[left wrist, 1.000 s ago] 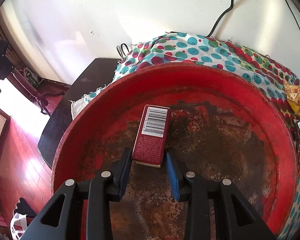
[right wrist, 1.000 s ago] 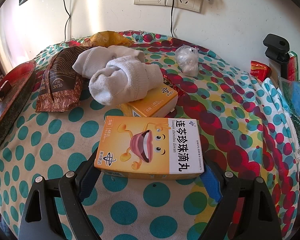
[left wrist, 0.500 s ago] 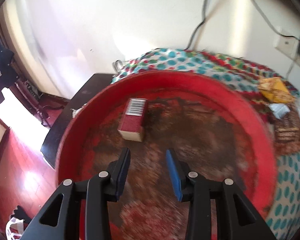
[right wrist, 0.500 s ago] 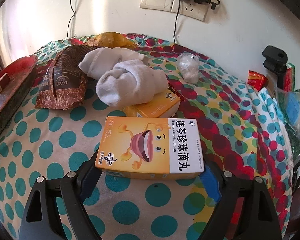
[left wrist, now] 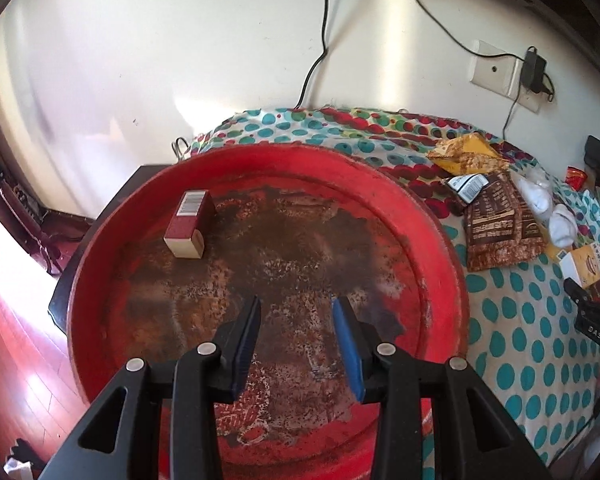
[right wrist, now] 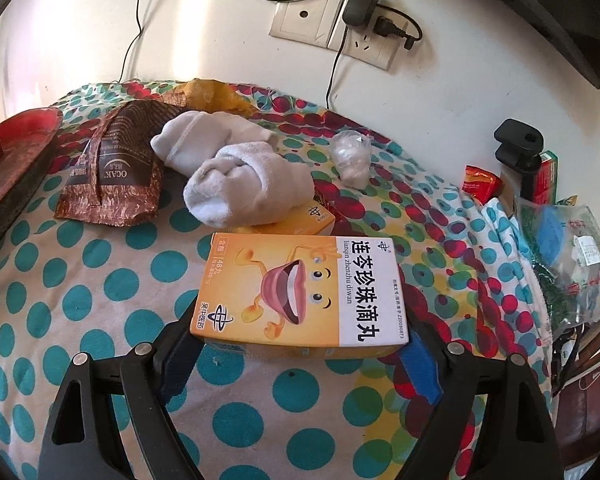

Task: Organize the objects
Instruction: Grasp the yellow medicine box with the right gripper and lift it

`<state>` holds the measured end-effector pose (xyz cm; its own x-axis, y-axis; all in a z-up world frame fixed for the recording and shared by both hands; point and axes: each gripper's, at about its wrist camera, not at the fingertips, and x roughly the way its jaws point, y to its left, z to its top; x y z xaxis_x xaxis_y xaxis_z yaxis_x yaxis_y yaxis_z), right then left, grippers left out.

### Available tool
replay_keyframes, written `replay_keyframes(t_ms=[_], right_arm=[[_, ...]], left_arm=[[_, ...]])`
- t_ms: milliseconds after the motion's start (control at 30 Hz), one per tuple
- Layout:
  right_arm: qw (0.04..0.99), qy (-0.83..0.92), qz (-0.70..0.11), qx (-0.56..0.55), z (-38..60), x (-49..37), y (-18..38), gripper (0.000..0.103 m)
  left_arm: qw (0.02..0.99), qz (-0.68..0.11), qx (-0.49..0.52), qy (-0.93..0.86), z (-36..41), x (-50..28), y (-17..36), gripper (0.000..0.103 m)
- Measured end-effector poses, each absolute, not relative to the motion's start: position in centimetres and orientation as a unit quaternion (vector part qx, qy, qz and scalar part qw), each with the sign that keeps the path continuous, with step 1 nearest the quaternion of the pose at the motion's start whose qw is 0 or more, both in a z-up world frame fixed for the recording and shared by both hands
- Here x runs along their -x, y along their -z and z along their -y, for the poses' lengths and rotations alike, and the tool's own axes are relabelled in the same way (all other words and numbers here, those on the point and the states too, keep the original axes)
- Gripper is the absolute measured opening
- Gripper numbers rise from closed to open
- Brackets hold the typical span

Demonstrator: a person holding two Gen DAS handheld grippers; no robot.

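Left wrist view
Left gripper (left wrist: 296, 320): held over the tray; jaws apart, nothing between them; its jaws have just been opening.
Tray (left wrist: 428, 216): red, round, its floor worn brown; set at the left end of the bench (left wrist: 540, 360), which is covered by a dotted cloth.
Red box (left wrist: 190, 224): laid flat in the tray near its far left rim, barcode end farthest; well apart from the gripper.
Brown packet (left wrist: 500, 228): laid on the cloth just right of the tray; white socks (left wrist: 552, 208) beyond it.

Right wrist view
Right gripper (right wrist: 300, 344): jaws wide, clamped on the two short ends of the orange box.
Orange box (right wrist: 300, 292): printed face up, near side between the jaws; a second orange box (right wrist: 318, 218) just behind it, under the socks (right wrist: 244, 184).
Packet (right wrist: 116, 176): seen left of the socks; tray (right wrist: 16, 168) at the left edge.
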<state>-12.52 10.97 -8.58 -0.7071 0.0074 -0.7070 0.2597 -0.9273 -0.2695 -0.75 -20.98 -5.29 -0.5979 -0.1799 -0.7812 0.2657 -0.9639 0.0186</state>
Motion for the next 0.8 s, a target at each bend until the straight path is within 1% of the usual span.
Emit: replay_keyframes(t_ms=[133,333,533,667,800], right_arm=[[0.068,0.903,-0.159,-0.394,-10.9,12.2,8.5,0.084],[0.095,0.912,-0.124,-0.379,-9.3,9.1,5.8,0.084],[0.17,0.908,-0.129,-0.36,-3.3,6.9,3.0,0.085],[0.205,0.9,-0.163,-0.348,1.5,6.7,2.6,0.085],[0.235,0.89,-0.17,-0.352,5.3,7.4,2.6,0.085]], left_arm=[[0.114,-0.056,-0.426,0.896,21.2,0.4,4.8,0.038],[0.116,-0.061,-0.42,0.898,22.1,0.2,4.7,0.038],[0.127,-0.067,-0.414,0.899,23.8,0.0,4.3,0.039],[0.145,-0.071,-0.411,0.897,25.6,-0.5,3.9,0.039],[0.172,-0.071,-0.396,0.899,27.7,-1.2,3.6,0.039]])
